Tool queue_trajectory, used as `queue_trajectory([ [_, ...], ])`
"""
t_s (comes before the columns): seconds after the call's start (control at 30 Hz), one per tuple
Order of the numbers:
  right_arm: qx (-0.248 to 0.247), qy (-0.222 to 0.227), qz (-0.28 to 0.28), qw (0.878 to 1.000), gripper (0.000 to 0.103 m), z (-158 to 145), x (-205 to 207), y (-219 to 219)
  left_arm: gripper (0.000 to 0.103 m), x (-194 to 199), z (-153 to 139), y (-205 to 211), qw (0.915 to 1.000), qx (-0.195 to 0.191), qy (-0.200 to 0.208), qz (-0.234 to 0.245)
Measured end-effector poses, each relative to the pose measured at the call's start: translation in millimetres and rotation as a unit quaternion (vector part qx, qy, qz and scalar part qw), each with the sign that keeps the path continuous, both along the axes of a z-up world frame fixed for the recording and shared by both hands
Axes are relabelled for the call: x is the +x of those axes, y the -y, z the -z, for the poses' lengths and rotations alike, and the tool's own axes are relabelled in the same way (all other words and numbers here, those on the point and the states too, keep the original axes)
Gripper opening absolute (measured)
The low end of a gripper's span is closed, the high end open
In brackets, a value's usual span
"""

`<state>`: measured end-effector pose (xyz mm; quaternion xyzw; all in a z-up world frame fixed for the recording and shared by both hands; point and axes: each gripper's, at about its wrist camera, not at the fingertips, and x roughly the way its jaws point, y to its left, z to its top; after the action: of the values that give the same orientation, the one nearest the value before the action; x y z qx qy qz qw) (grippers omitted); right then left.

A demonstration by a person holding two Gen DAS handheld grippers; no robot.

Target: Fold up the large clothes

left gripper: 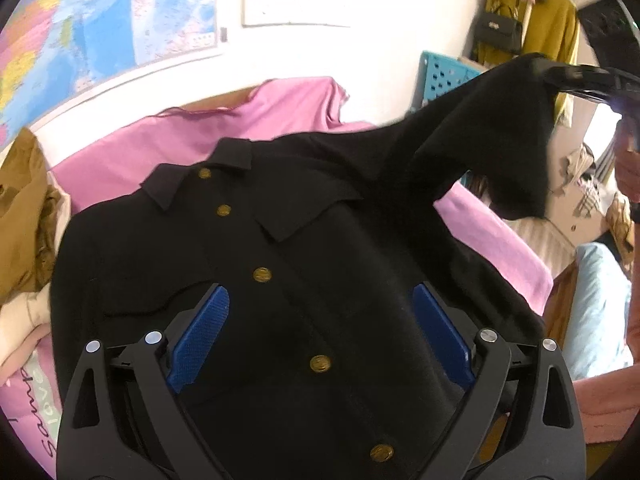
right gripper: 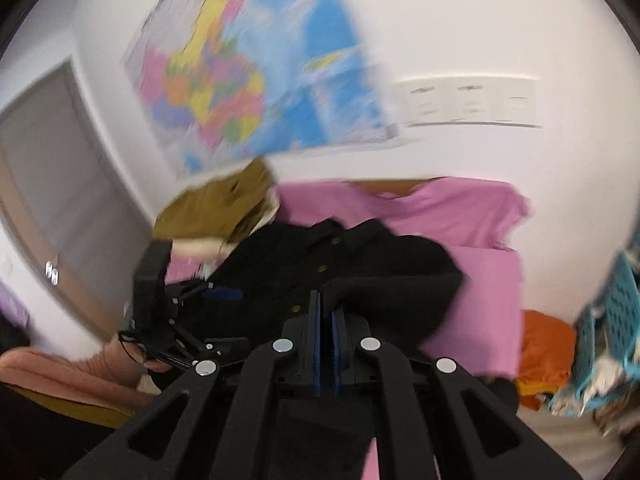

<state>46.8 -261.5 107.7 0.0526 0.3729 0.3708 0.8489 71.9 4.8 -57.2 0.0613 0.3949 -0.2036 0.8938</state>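
A black jacket [left gripper: 304, 248] with gold buttons lies face up on a pink bedsheet [left gripper: 168, 144]. My left gripper [left gripper: 320, 304] is open, its blue pads hovering over the jacket's front, holding nothing. My right gripper [right gripper: 325, 304] is shut on the jacket's black sleeve [right gripper: 392, 292] and holds it lifted above the bed. In the left wrist view the raised sleeve [left gripper: 492, 132] hangs from the right gripper [left gripper: 576, 80] at the upper right. The jacket body [right gripper: 304, 260] shows blurred in the right wrist view, with the left gripper [right gripper: 216, 294] over it.
A brown garment [left gripper: 24, 220] and pale clothes are piled at the bed's left. A map [left gripper: 100, 28] and wall sockets [left gripper: 292, 4] are behind the bed. A turquoise basket [left gripper: 444, 76], hanging yellow clothes [left gripper: 552, 28] and an orange cloth [right gripper: 544, 356] are at the right.
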Motion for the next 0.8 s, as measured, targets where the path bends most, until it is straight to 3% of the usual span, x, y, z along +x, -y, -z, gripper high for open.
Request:
queue_trajectory([
  [0.17, -0.020, -0.079, -0.050, 0.995, 0.011, 37, 58, -84, 0.094, -5, -7, -32, 0.9991, -0.016, 0.015, -0.035],
  [0.23, -0.036, -0.103, -0.056, 0.992, 0.022, 59, 79, -114, 0.094, -6, -8, -51, 0.9982, -0.020, 0.013, -0.055],
  [0.3, -0.061, -0.128, -0.064, 0.988, 0.056, 78, 92, -132, 0.095, -6, -5, -63, 0.9974, -0.016, 0.008, -0.070],
  [0.33, -0.072, -0.128, -0.056, 0.988, 0.062, 84, 96, -137, 0.095, -6, -3, -67, 0.9971, -0.015, 0.005, -0.075],
  [0.4, -0.050, -0.142, -0.040, 0.988, 0.071, 93, 103, -129, 0.095, -5, 4, -79, 0.9962, -0.015, -0.006, -0.086],
  [0.53, -0.018, -0.089, 0.028, 0.996, 0.078, 80, 91, -70, 0.095, -5, 13, -92, 0.9954, -0.019, -0.016, -0.092],
  [0.6, 0.001, -0.068, 0.075, 0.995, 0.096, 81, 77, -33, 0.095, -2, 14, -92, 0.9952, -0.023, -0.021, -0.093],
  [0.63, -0.003, -0.065, 0.094, 0.993, 0.096, 85, 73, -20, 0.094, 3, 17, -93, 0.9951, -0.027, -0.027, -0.091],
  [0.7, -0.009, -0.090, 0.148, 0.985, 0.096, 112, 63, 16, 0.095, 8, 18, -89, 0.9952, -0.027, -0.029, -0.089],
  [0.77, 0.039, -0.150, 0.160, 0.975, 0.096, 143, 56, 41, 0.095, 13, 19, -82, 0.9960, -0.032, -0.031, -0.077],
  [0.8, 0.060, -0.172, 0.160, 0.970, 0.091, 155, 52, 47, 0.095, 15, 18, -80, 0.9962, -0.032, -0.031, -0.075],
])
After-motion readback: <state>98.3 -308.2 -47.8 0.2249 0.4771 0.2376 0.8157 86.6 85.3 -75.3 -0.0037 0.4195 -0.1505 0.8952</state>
